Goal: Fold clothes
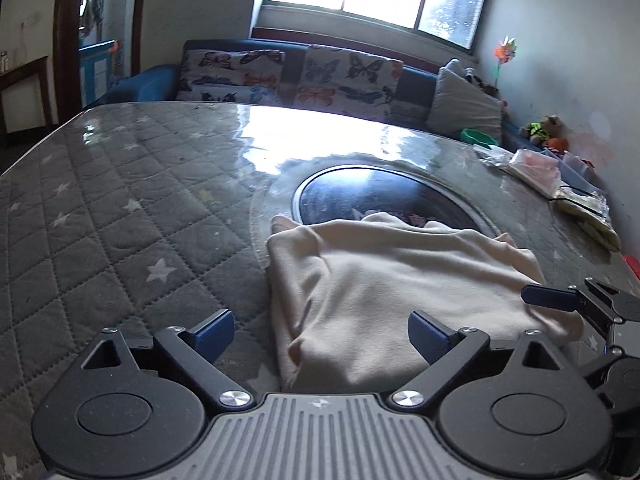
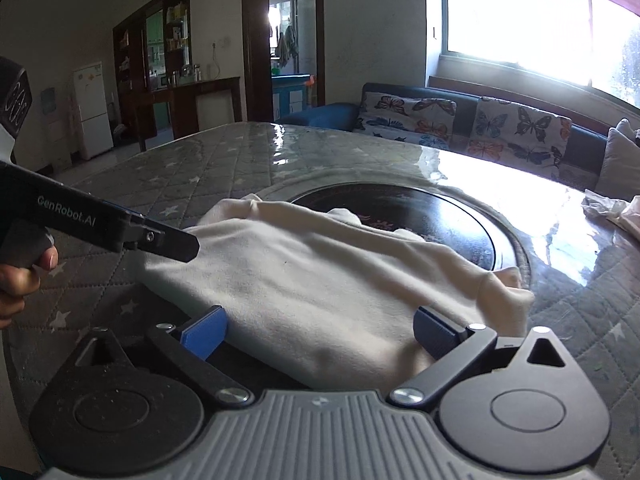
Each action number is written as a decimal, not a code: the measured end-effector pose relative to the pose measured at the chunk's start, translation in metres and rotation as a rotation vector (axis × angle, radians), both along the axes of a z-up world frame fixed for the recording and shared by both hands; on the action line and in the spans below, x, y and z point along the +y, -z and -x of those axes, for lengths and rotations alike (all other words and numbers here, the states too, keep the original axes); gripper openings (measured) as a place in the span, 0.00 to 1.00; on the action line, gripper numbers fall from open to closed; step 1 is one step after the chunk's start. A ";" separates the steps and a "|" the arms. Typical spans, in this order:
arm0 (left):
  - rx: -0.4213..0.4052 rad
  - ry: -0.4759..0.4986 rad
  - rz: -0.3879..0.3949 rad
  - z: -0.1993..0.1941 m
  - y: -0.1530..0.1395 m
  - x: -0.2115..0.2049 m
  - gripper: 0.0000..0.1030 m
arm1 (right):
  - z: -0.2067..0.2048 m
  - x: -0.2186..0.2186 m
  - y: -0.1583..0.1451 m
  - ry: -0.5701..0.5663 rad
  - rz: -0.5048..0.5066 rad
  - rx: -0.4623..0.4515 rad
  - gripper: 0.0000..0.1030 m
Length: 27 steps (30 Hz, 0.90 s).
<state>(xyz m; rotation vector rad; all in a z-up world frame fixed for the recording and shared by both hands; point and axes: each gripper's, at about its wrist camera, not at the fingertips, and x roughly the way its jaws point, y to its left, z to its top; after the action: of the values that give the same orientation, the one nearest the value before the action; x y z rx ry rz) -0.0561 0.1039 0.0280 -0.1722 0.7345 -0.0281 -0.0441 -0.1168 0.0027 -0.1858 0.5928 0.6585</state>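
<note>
A cream garment (image 1: pixel 400 280) lies folded on the quilted grey table top (image 1: pixel 100 220), its far edge over a black round inset (image 1: pixel 380 196). My left gripper (image 1: pixel 322 332) is open at the garment's near left corner: one blue pad is over the bare table, the other over the cloth, and neither presses. In the right wrist view the same garment (image 2: pixel 320 280) spreads ahead, and my right gripper (image 2: pixel 320 330) stands open with the near edge of the cloth between its wide-apart pads. The left gripper's finger (image 2: pixel 172 242) reaches in over the cloth's left edge.
A hand (image 2: pixel 16 280) holds the left gripper's handle. Plastic bags and small items (image 1: pixel 536 164) crowd the table's right side. A blue sofa with butterfly cushions (image 1: pixel 280 76) runs behind the table under the window. A doorway and a fridge (image 2: pixel 92 108) are at the far left.
</note>
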 end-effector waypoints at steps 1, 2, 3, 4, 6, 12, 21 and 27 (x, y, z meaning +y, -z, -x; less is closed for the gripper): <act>0.006 -0.008 -0.001 0.000 0.000 0.001 0.97 | -0.001 0.001 0.001 -0.003 0.004 0.004 1.00; 0.013 -0.016 -0.001 -0.001 0.001 0.002 0.97 | 0.000 0.002 0.003 -0.003 0.006 0.005 1.00; 0.020 -0.023 0.001 -0.001 0.001 0.003 0.99 | 0.000 0.003 0.004 -0.004 0.009 0.007 1.00; 0.028 -0.029 0.002 -0.002 0.001 0.003 0.99 | 0.000 0.003 0.005 -0.005 0.013 0.008 1.00; 0.045 -0.039 0.004 -0.003 0.003 0.004 1.00 | 0.000 0.003 0.006 -0.004 0.019 0.009 1.00; 0.111 -0.070 0.021 -0.007 0.011 0.007 1.00 | -0.001 0.007 0.007 0.000 0.033 0.010 1.00; 0.148 -0.089 0.016 -0.007 0.012 0.009 1.00 | 0.000 0.015 0.010 0.002 0.103 -0.006 1.00; 0.162 -0.101 0.002 -0.010 0.012 0.006 1.00 | 0.002 0.014 0.010 0.001 0.113 -0.009 1.00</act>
<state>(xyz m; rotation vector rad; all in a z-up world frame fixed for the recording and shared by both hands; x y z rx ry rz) -0.0462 0.1097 0.0160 -0.2145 0.8865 0.0819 -0.0457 -0.1026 -0.0077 -0.2934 0.6221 0.6230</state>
